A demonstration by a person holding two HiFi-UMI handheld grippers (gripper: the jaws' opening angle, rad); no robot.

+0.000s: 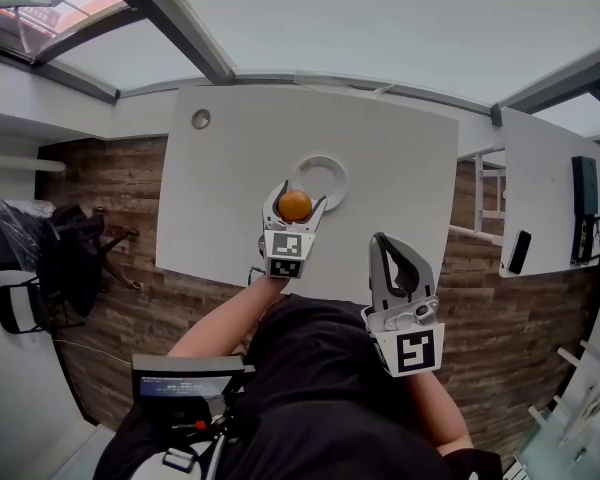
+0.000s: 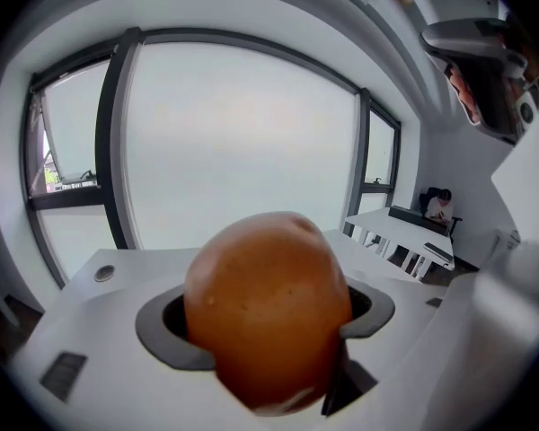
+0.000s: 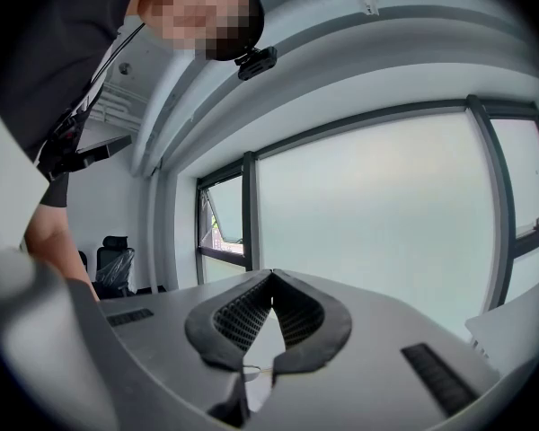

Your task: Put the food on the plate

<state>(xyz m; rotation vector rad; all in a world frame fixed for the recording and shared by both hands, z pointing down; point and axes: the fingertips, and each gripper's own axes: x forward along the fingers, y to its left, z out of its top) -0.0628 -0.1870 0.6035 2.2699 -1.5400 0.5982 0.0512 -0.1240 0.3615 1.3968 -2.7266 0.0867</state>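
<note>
Desk (image 1: 400, 168) fills the middle of the frame, white and broad. Right tool (image 1: 380, 238) sits lower right, at the desk's near edge, its jaws pressed together on nothing. Left tool (image 1: 296, 197), just left of centre, reaches the lower-left rim of a pale plate (image 1: 332, 164), pinching a round orange food item (image 1: 294, 207).

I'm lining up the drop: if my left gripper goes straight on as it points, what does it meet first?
Probably the plate, lying just beyond the left gripper, which is shut on the orange food. Height is unclear in the head view, so it might pass over the rim.
</note>
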